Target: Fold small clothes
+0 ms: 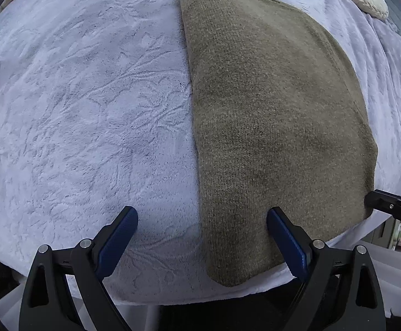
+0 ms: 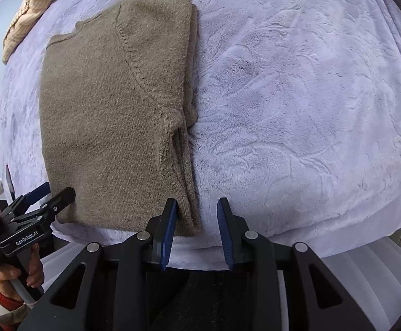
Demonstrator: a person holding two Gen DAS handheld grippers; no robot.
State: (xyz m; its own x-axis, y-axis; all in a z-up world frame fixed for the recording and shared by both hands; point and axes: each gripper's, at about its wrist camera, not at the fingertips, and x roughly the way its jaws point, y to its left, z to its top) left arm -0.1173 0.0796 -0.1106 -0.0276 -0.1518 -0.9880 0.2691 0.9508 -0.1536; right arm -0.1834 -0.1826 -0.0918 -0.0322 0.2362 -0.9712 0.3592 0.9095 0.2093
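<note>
Here, folded olive sweater [image 2: 112, 110] on lavender blanket [image 2: 297, 96], both grippers parted

Left wrist: sits low at the near edge of the bed [image 1: 76, 110], faces forward across it — own fingers [image 1: 117, 237] frame the bottom.
Right wrist: same near edge, further right, also faces across the bed [image 2: 297, 96].
Nearness: both close above the blanket.
Shared: the sweater [image 1: 269, 124] [image 2: 112, 110] — right of centre in the left view, left of centre in the right.
Cross-sight: each view catches the other gripper [image 1: 393, 207] [image 2: 34, 209] at its rim.
</note>
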